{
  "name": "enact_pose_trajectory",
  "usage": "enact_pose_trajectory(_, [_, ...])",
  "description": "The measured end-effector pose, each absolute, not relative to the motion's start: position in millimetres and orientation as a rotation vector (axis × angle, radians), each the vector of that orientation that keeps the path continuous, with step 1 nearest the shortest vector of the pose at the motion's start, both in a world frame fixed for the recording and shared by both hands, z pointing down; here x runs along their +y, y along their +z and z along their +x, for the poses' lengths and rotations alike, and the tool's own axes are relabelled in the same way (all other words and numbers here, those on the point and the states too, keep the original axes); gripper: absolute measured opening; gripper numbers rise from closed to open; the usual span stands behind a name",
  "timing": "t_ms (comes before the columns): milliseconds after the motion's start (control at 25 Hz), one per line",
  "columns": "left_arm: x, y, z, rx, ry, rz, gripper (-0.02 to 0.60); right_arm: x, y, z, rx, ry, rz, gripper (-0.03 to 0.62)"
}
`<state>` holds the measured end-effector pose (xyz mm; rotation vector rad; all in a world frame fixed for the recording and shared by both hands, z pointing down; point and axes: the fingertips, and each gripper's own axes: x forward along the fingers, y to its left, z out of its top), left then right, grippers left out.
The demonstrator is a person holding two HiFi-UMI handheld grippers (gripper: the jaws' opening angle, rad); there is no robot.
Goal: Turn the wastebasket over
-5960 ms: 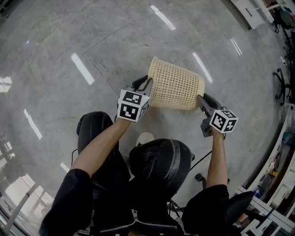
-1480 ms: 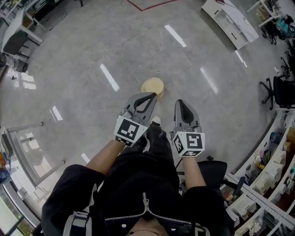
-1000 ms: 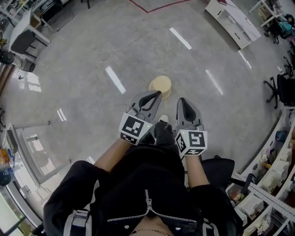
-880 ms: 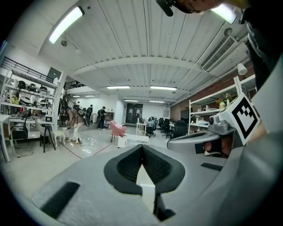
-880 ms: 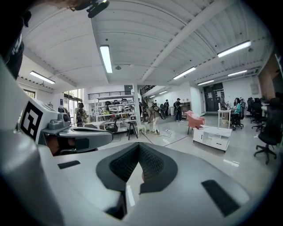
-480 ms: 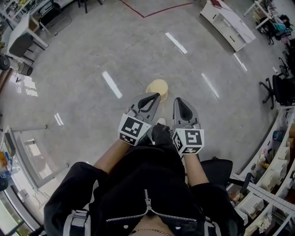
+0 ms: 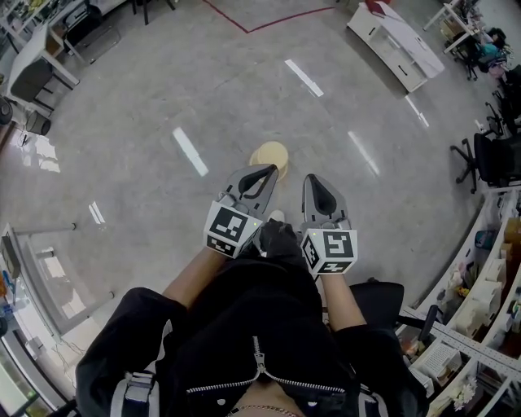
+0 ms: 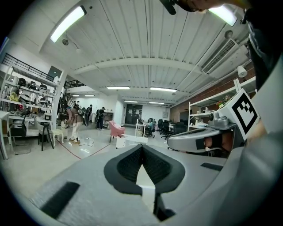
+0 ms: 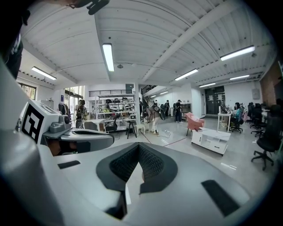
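The cream wastebasket (image 7: 269,155) stands on the grey floor ahead of me, seen from above as a round pale disc. Both grippers are held side by side at waist height, apart from it. The left gripper (image 7: 265,170) points toward the basket with its jaws shut and nothing between them; its tip overlaps the basket's near edge in the head view only. The right gripper (image 7: 313,180) is shut and empty too. In the left gripper view the closed left gripper (image 8: 142,148) faces across the room, with the right gripper (image 8: 200,138) beside it. The right gripper view shows the closed right gripper (image 9: 138,148) and the left gripper (image 9: 82,134).
A white low cabinet (image 7: 396,44) stands at the far right, office chairs (image 7: 491,156) and shelving (image 7: 487,326) along the right side. Desks (image 7: 34,63) are at the far left. A red line (image 7: 269,19) marks the floor. People (image 9: 154,115) stand far across the room.
Six seconds ago both grippers held the basket on its side near the floor. Now it stands on the floor, let go, and the grippers are raised. Over the last second almost nothing moved.
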<state>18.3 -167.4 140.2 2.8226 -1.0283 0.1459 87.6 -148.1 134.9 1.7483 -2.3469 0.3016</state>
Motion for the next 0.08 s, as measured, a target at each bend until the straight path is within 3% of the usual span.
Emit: enact_pose_trajectory(80, [-167.3, 141.8, 21.1, -1.030, 0.142, 2.815, 0.005, -146.5, 135.5, 90.9, -2.342, 0.302, 1.746, 0.009])
